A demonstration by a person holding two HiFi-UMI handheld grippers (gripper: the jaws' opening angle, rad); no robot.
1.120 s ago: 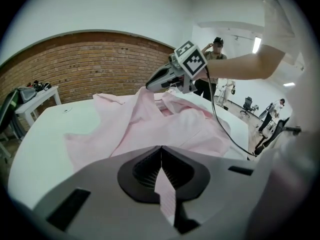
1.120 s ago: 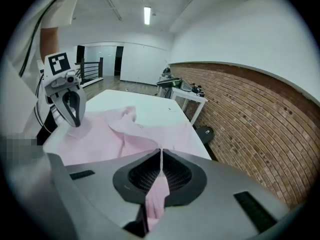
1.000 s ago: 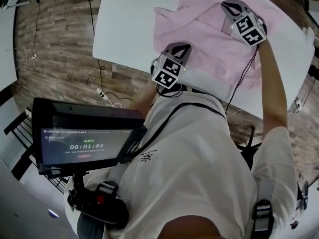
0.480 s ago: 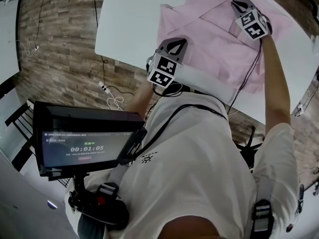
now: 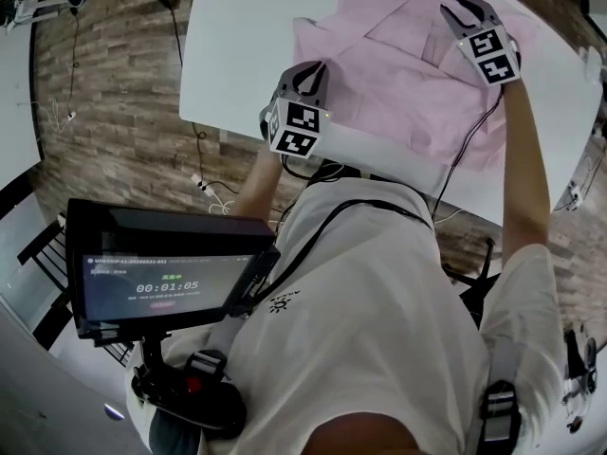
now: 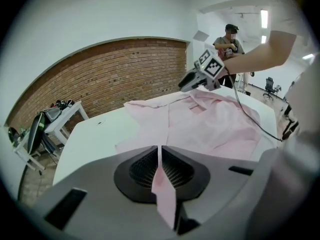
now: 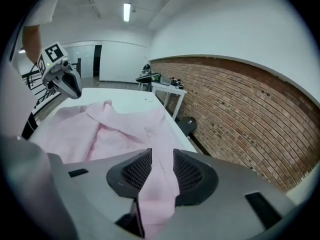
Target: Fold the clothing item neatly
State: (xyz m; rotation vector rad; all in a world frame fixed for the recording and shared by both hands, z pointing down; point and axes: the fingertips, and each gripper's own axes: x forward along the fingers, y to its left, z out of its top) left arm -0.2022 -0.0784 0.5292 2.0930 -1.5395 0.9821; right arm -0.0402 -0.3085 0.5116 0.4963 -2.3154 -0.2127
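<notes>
Folding looks only partly done, by my reading: the pink shirt (image 5: 403,98) lies on the right half of the white table (image 5: 242,36), rumpled, with layers turned over one another near its far end and no clean rectangle yet. Its near right edge droops over the table's near side. Panels seem to have been brought inward, but the creases are loose and the outline ragged, so squaring the edges and the last folds are probably left to do. The left gripper (image 6: 159,156) is at the shirt's near left corner with its jaws together, clamped on a thin fold of pink cloth that stands up between the pads. The right gripper (image 7: 159,171) is at the far right part of the shirt; its jaws have just been opening and now stand well apart, with a band of the pink cloth lying loose between them, running away across the table, not pinched. That hand looks to be letting go of its edge while the left keeps hold.
</notes>
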